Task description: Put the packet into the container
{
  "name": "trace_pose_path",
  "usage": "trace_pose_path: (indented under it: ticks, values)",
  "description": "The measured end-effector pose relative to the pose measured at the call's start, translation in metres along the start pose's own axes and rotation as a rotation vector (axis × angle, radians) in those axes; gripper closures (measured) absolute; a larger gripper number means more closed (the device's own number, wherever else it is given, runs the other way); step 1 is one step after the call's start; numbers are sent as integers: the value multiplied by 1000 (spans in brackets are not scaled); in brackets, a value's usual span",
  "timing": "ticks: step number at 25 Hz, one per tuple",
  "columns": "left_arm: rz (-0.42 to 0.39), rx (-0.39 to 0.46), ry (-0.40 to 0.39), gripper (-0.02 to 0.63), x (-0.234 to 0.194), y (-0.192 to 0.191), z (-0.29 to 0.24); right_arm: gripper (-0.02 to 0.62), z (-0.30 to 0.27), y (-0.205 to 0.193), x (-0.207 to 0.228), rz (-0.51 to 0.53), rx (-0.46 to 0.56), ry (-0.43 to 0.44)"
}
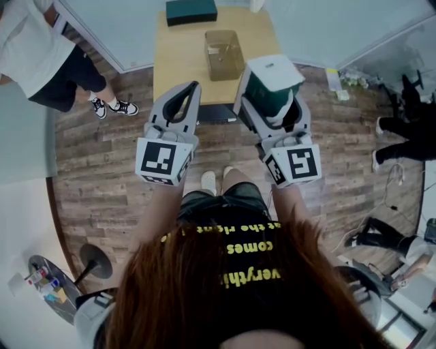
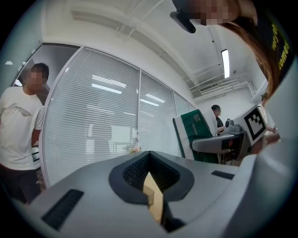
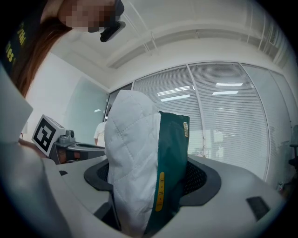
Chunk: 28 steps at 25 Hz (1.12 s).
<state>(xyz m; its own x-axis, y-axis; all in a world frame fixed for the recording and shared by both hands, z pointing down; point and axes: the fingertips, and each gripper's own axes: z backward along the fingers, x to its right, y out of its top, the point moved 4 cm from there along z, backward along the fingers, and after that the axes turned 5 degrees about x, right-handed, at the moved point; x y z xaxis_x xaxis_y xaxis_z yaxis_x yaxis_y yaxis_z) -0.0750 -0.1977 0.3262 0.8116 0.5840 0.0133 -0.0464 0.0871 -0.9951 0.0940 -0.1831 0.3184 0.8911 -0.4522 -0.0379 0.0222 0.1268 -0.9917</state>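
Note:
My right gripper (image 1: 271,103) is shut on the packet (image 1: 274,80), a green and white quilted pouch that stands up between the jaws (image 3: 145,162). It hangs over the near right corner of the wooden table (image 1: 178,61). The container (image 1: 224,53), a clear brownish box, sits open on the table just beyond and left of the packet. To the left, my left gripper (image 1: 191,92) is shut and holds nothing, level with the table's near edge. In the left gripper view the jaws meet (image 2: 152,185) and the packet (image 2: 193,130) shows to the right.
A dark green box (image 1: 191,11) lies at the table's far edge. A dark flat object (image 1: 216,113) sits under the near edge. A person in a white shirt (image 1: 37,48) stands at the upper left. Other people and cables are at the right (image 1: 402,136). A round side table (image 1: 48,286) stands at the lower left.

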Motion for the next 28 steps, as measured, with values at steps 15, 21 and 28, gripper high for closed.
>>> trace_pose_path:
  ticks: [15,21,28]
  values:
    - [-8,19,92,606,-37,-7,-87,213,-90,-11,58,-2,5,109]
    - [-18,20,124,606,-39,-12,-123,212,-110,-15,88,4,13,138]
    - [-33,17,165,606,-59,-11,-138,212,-136,-22,97,-6,-3,157]
